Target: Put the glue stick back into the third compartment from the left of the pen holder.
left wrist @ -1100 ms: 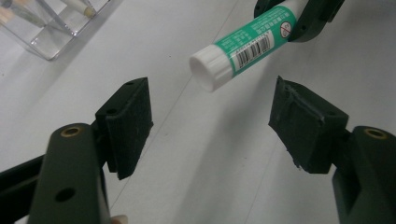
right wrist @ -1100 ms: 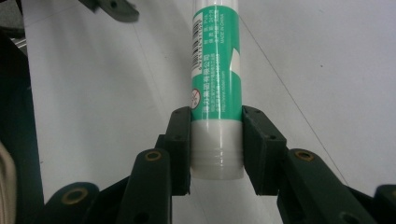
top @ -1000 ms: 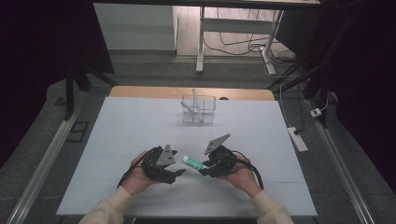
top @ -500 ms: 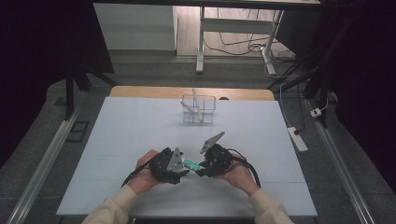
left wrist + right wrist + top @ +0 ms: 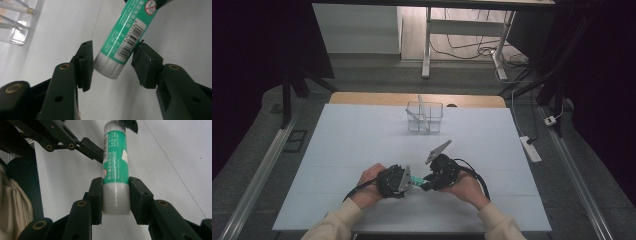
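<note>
Two grippers meeting near the table's (image 5: 362, 130) 6 o'clock edge, one glue stick (image 5: 417, 180) bridging them. Right gripper (image 5: 115, 195) clamped on the stick's pale grey end, pads flat against both sides. Left gripper (image 5: 112, 62) just closing around the opposite silver end; in its own view one pad touching or all but touching the label at the barcode, the other beside the cap, contact hard to tell, so not yet a firm grip. Stick's long axis running roughly 3 to 9 o'clock in the high view, from right gripper (image 5: 432, 181) toward left gripper (image 5: 408, 181). Free end pointing straight into the left jaws, hence left hand best placed for the coming move: likely a squeeze on that end, then a pull or twist along the axis. Clear holder (image 5: 425, 116) with thin sticks standing well apart at 12 o'clock.
</note>
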Tool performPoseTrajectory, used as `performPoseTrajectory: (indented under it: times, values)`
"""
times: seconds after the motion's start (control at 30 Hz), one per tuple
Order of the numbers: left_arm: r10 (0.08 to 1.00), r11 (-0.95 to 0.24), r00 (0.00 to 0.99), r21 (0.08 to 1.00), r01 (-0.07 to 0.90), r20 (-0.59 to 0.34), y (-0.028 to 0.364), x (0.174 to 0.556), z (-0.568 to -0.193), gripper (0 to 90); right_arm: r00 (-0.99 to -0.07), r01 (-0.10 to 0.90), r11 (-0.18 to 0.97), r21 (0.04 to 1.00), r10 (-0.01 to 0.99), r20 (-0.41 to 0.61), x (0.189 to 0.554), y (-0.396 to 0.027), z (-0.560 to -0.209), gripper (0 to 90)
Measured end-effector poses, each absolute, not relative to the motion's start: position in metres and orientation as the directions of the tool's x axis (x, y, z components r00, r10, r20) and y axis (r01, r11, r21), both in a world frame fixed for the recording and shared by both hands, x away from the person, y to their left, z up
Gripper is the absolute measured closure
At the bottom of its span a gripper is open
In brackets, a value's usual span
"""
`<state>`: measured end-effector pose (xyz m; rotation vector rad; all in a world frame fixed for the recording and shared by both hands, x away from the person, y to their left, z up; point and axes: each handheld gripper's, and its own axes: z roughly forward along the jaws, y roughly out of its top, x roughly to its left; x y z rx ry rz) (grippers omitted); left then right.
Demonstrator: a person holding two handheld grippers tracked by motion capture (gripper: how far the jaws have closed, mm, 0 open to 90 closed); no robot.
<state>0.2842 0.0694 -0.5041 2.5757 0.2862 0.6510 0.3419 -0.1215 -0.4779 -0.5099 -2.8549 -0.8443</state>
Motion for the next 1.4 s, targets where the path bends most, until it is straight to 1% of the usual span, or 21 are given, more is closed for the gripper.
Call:
performPoseTrajectory:
  times: [0.07, 0.13, 0.23, 0.3, 0.37, 0.43, 0.57, 0.73, 0.87, 1.17, 1.3, 1.4]
  values:
    - [0.292, -0.878, 0.873, 0.471, 0.083, 0.391, 0.070, 0.285, -0.506, 55.8, -0.928, 0.371, 0.781, 0.502, 0.297, 0.223, 0.341, -0.122, -0.477, 64.1]
    - [0.278, -0.882, 0.885, 0.464, 0.082, 0.374, 0.070, 0.285, -0.507, 59.5, -0.927, 0.374, 0.769, 0.519, 0.296, 0.229, 0.342, -0.124, -0.474, 63.7]
    - [0.273, -0.877, 0.898, 0.474, 0.084, 0.345, 0.071, 0.286, -0.508, 63.7, -0.933, 0.360, 0.731, 0.580, 0.285, 0.220, 0.344, -0.129, -0.470, 62.2]
    - [0.272, -0.875, 0.903, 0.477, 0.087, 0.334, 0.072, 0.287, -0.507, 65.2, -0.929, 0.369, 0.711, 0.599, 0.295, 0.223, 0.344, -0.131, -0.468, 60.8]
    - [0.291, -0.854, 0.908, 0.509, 0.105, 0.302, 0.074, 0.287, -0.506, 65.9, -0.925, 0.377, 0.685, 0.623, 0.310, 0.219, 0.345, -0.133, -0.466, 58.9]
    - [0.297, -0.848, 0.909, 0.518, 0.110, 0.293, 0.075, 0.288, -0.506, 66.1, -0.923, 0.380, 0.666, 0.642, 0.321, 0.214, 0.345, -0.135, -0.466, 57.5]
    - [0.307, -0.841, 0.909, 0.527, 0.121, 0.281, 0.078, 0.290, -0.507, 66.2, -0.919, 0.377, 0.612, 0.696, 0.341, 0.197, 0.345, -0.137, -0.463, 50.1]
    - [0.361, -0.803, 0.898, 0.573, 0.163, 0.251, 0.086, 0.294, -0.504, 66.2, -0.912, 0.349, 0.503, 0.790, 0.377, 0.163, 0.344, -0.149, -0.454, 42.1]
    - [0.412, -0.761, 0.885, 0.616, 0.203, 0.218, 0.095, 0.299, -0.501, 66.2, -0.905, 0.320, 0.431, 0.844, 0.401, 0.138, 0.343, -0.159, -0.453, 37.1]
    - [0.488, -0.660, 0.862, 0.704, 0.260, 0.139, 0.107, 0.304, -0.497, 66.2, -0.892, 0.317, 0.365, 0.875, 0.429, 0.145, 0.341, -0.172, -0.461, 34.0]
    - [0.503, -0.618, 0.859, 0.735, 0.279, 0.097, 0.108, 0.305, -0.495, 66.2, -0.892, 0.321, 0.358, 0.877, 0.426, 0.153, 0.340, -0.169, -0.466, 32.9]
    - [0.502, -0.608, 0.860, 0.744, 0.278, 0.089, 0.107, 0.305, -0.495, 66.1, -0.894, 0.320, 0.361, 0.876, 0.420, 0.154, 0.339, -0.164, -0.468, 32.8]
